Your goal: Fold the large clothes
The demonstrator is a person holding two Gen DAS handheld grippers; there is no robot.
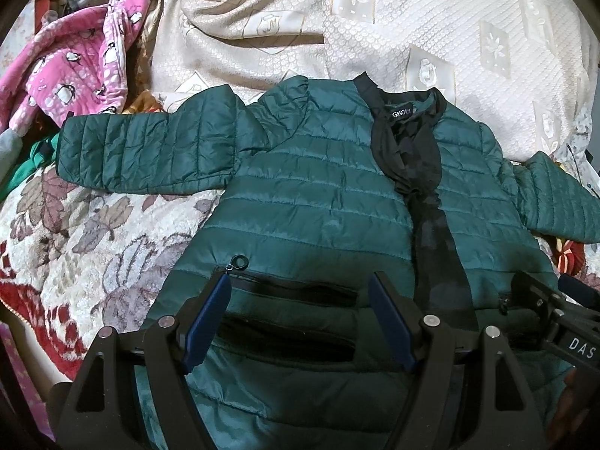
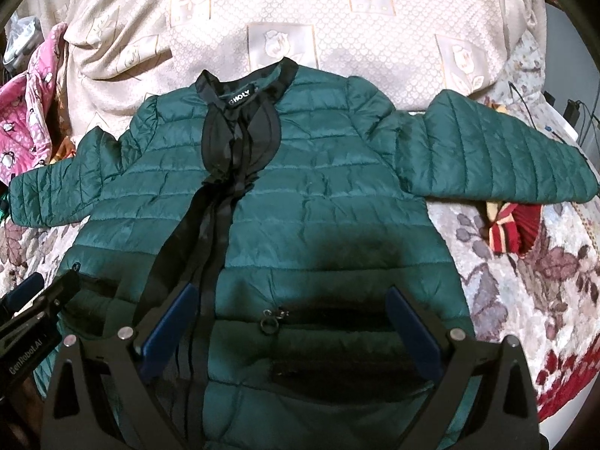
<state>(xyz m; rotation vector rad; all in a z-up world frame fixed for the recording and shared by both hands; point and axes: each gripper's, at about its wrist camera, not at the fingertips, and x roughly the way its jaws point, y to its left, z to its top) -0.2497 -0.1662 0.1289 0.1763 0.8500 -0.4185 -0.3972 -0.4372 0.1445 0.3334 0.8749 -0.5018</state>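
Observation:
A dark green quilted jacket [image 1: 322, 195] [image 2: 330, 195] lies front up and spread flat on the bed, both sleeves stretched sideways. Its black lining shows along the open front, with a label at the collar. My left gripper [image 1: 300, 292] hovers open over the jacket's left pocket zip [image 1: 240, 262], with nothing between its blue pads. My right gripper [image 2: 292, 303] stands open above the right pocket zip [image 2: 268, 324], also holding nothing. Each gripper shows at the edge of the other's view: the right gripper [image 1: 551, 300] and the left gripper [image 2: 41, 292].
A beige patterned bedcover [image 2: 300, 18] lies beyond the collar. A floral blanket [image 1: 93, 243] lies under the jacket. A pink penguin-print garment [image 1: 75, 56] is heaped at far left. A red striped cloth [image 2: 513, 228] lies under the right sleeve. Cables [image 2: 573, 112] run at far right.

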